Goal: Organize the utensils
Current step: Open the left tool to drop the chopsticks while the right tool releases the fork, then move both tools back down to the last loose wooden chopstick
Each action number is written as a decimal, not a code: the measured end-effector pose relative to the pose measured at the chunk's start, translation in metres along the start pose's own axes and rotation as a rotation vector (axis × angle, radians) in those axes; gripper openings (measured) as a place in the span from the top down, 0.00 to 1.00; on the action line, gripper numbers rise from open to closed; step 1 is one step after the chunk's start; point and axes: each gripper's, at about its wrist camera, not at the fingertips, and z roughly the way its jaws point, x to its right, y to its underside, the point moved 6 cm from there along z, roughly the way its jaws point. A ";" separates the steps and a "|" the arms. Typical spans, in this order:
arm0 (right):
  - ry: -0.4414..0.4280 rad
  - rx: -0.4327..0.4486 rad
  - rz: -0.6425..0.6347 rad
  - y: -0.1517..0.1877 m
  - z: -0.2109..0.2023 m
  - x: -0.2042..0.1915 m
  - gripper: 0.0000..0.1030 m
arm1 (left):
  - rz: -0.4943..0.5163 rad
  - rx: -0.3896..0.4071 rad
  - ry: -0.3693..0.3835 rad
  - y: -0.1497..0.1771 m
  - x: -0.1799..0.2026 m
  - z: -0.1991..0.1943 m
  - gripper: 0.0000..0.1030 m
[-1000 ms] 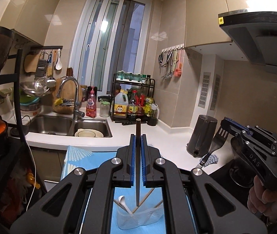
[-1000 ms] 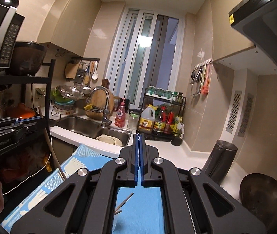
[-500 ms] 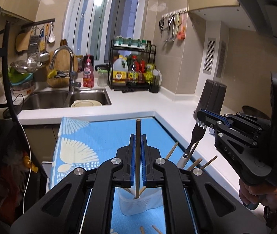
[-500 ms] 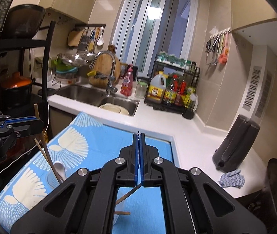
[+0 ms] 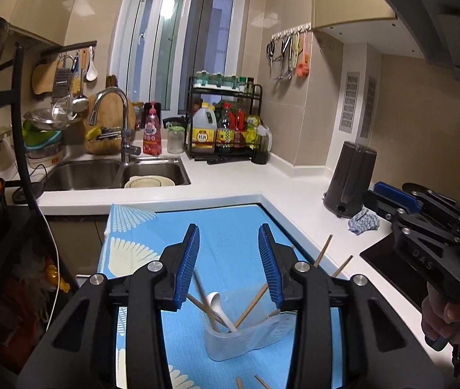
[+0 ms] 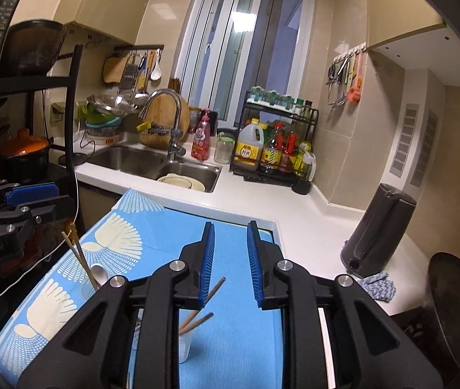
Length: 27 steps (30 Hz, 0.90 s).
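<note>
Kitchen: small corner one, white table point(image 5: 294, 194) under a blue patterned mat point(image 5: 223, 227).
Cup: clear soft plastic cup point(image 5: 246, 337) on the mat, holding wooden chopsticks point(image 5: 249, 308) and a white spoon point(image 5: 215, 301).
Left hand-held gripper point(image 5: 228, 265): wide open, empty, right above the cup, nearer.
Right hand-held gripper point(image 6: 228, 265): open, empty.
Strays: two thin stick ends point(image 5: 252, 382) on the mat just this side of the cup, pointing away, probably next.

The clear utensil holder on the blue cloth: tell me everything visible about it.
The utensil holder is a translucent, plastic-looking container standing on the blue patterned cloth, just below the open left tool. Several wooden chopsticks lean out of it at different angles, beside a white spoon. Its rim looks uneven. Neither tool touches it.
</note>
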 end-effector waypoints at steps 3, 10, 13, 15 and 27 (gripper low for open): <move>0.000 0.039 0.039 0.002 -0.032 0.008 0.76 | -0.006 0.030 0.000 0.000 0.003 -0.022 0.64; -0.029 0.091 0.097 0.046 -0.105 0.005 0.75 | -0.002 0.050 -0.026 0.051 0.013 -0.073 0.64; -0.046 0.076 0.117 0.081 -0.124 -0.005 0.75 | -0.001 0.020 -0.039 0.092 0.019 -0.085 0.64; -0.047 0.074 0.134 0.109 -0.135 -0.012 0.75 | 0.004 -0.012 -0.048 0.125 0.025 -0.091 0.64; -0.026 -0.062 0.230 0.236 -0.149 -0.042 0.69 | -0.045 -0.148 -0.101 0.258 0.037 -0.102 0.64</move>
